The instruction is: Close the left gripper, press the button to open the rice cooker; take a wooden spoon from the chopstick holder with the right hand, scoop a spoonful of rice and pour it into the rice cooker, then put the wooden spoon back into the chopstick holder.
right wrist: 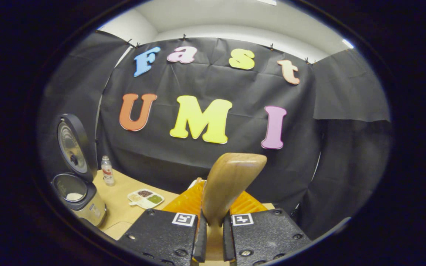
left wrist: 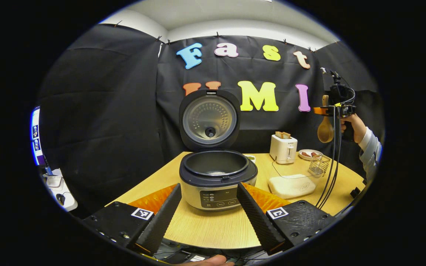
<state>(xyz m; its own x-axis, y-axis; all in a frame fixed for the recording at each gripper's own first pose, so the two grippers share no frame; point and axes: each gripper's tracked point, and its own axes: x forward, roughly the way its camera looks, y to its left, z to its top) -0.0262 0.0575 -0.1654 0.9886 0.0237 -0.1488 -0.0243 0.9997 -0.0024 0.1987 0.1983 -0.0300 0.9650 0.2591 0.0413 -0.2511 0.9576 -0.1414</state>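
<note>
The rice cooker (left wrist: 217,181) was silver with a dark grey rim and lid. The wooden spoon (right wrist: 227,184) was light brown. The tongs (left wrist: 209,210) were black with orange parts and black-and-white square markers. The surface (left wrist: 213,229) was pale wood. The toaster (left wrist: 283,148) was white.

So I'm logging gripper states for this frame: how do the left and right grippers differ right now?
The left gripper has its jaws spread wide and empty, low in front of the rice cooker; the right gripper has its jaws closed on the wooden spoon, raised above the table. Both have black jaws with square markers.
</note>
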